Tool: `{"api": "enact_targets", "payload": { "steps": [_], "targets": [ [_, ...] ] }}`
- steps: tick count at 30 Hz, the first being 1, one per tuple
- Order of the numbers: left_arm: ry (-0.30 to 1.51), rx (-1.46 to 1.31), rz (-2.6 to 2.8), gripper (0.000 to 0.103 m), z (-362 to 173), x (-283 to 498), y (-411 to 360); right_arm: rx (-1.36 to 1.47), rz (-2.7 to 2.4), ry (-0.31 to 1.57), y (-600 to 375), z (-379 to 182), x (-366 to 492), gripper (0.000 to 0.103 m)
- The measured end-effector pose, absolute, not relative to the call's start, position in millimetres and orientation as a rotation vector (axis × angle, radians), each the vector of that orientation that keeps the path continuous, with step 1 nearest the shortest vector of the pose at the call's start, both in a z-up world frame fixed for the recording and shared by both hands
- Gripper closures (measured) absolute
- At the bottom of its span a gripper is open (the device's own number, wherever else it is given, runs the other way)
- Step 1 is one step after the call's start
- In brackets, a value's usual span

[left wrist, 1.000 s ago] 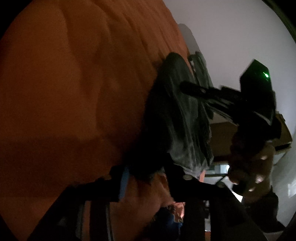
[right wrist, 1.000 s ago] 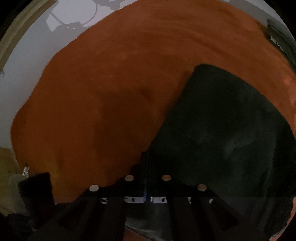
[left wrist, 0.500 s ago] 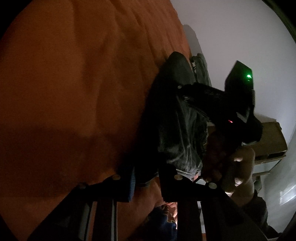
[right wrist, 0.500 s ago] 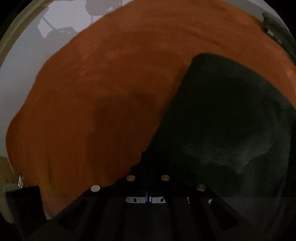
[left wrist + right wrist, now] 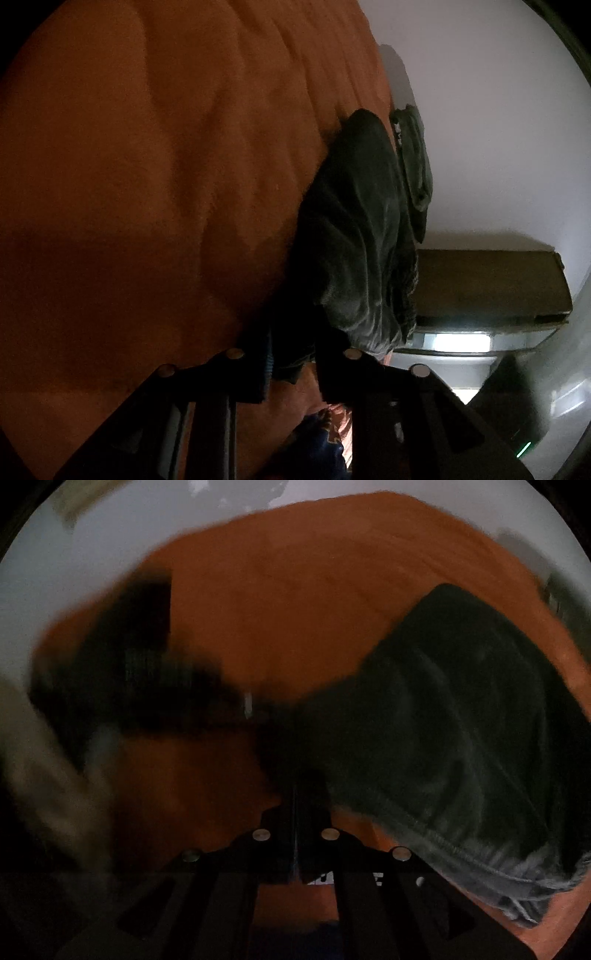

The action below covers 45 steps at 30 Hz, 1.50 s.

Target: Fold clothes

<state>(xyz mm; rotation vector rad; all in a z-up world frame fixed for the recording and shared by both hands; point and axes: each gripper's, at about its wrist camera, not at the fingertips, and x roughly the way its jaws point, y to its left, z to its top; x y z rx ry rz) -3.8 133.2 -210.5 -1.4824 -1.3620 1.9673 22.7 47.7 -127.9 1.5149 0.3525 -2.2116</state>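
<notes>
Dim room, but you can make out a dark garment (image 5: 354,236) bunched along the far edge of an orange bedspread (image 5: 147,184), with another greenish piece of clothing (image 5: 413,162) just beyond it by the wall. The left gripper (image 5: 291,363) has just closed its jaws on a corner of the dark fabric, and the right gripper (image 5: 295,805) is clamped shut on the cloth's edge too, near the stitched hem (image 5: 461,853). It looks soft, light and floppy, so I'd guess corners and hems are where to hold it, otherwise it'll just sag and crumple.
</notes>
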Motion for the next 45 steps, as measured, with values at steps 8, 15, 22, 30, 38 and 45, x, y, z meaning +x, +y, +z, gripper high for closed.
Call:
{"api": "enact_targets", "payload": {
  "steps": [8,15,22,30,38,45],
  "targets": [
    [-1.382,-1.522,2.085,0.102,-209,7,100,1.439,-2.294,0.287,53,-146,10,0.103],
    [-1.027,-1.539,2.105,0.096,-192,10,142,1.510,-2.395,0.065,85,-155,-37,0.103],
    [-0.658,-1.591,2.143,0.092,-183,14,179,1.488,-2.337,-0.125,99,-128,-31,0.103],
    [-0.517,-1.503,2.194,0.091,-179,11,196,1.441,-2.338,-0.112,100,-111,-36,0.103],
    [-0.572,-1.393,2.171,0.091,-166,8,189,1.415,-2.326,-0.167,107,-89,-21,0.103],
    [-0.596,-1.401,2.154,0.091,-159,6,190,1.407,-2.310,-0.199,111,-90,-24,0.103]
  ]
}}
